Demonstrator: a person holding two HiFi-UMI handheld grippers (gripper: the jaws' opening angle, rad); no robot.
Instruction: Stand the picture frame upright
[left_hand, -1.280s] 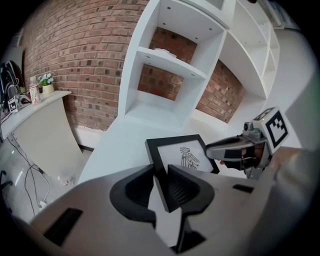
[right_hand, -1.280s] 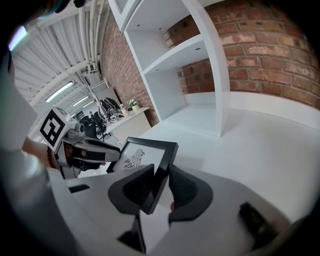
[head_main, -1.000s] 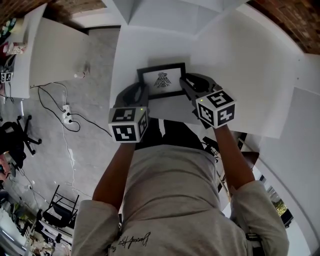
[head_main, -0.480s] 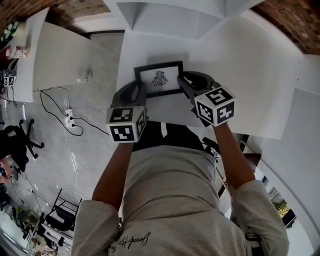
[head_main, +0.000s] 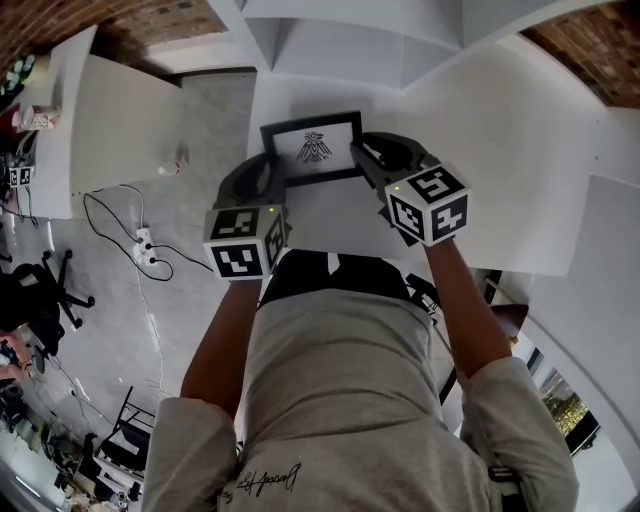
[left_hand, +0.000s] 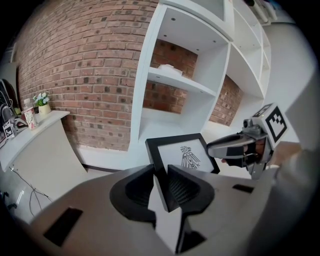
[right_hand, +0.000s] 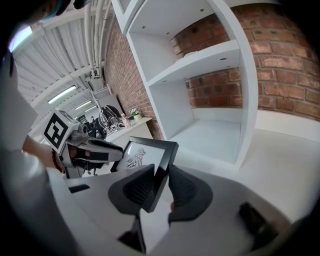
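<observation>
Clamping hard with the left tongs (left_hand: 161, 174): jaws partway apart, ribbed pads pressed front and back on the left side bar of the picture frame (left_hand: 182, 155). Same grip from the right tongs (right_hand: 161, 176), closed on the right side bar, black moulding wedged between the pads. Nothing else between either pair of jaws.

So, held from both sides just in front of the shelf unit (head_main: 340, 40), level with its lowest open bay. Not upright yet: top edge nearer the shelf unit, glass angled up, bird drawing (head_main: 314, 148) plain to see from the head view. Hard to tell whether the bottom edge touches the white tabletop (head_main: 490, 140) at the foot of the shelf unit.

Moving outward, a marker cube behind each pair of tongs on the side away from the shelf unit, left cube (head_main: 243, 243) and right cube (head_main: 428, 205), with bare forearms trailing back from them.

Further out, brick wall (left_hand: 85, 75) behind the shelf unit, showing through its open bays. Left of the shelf unit in the head view, grey floor (head_main: 200, 130) with loose cables (head_main: 130, 215), and a second white counter (head_main: 110, 110) beyond that.
</observation>
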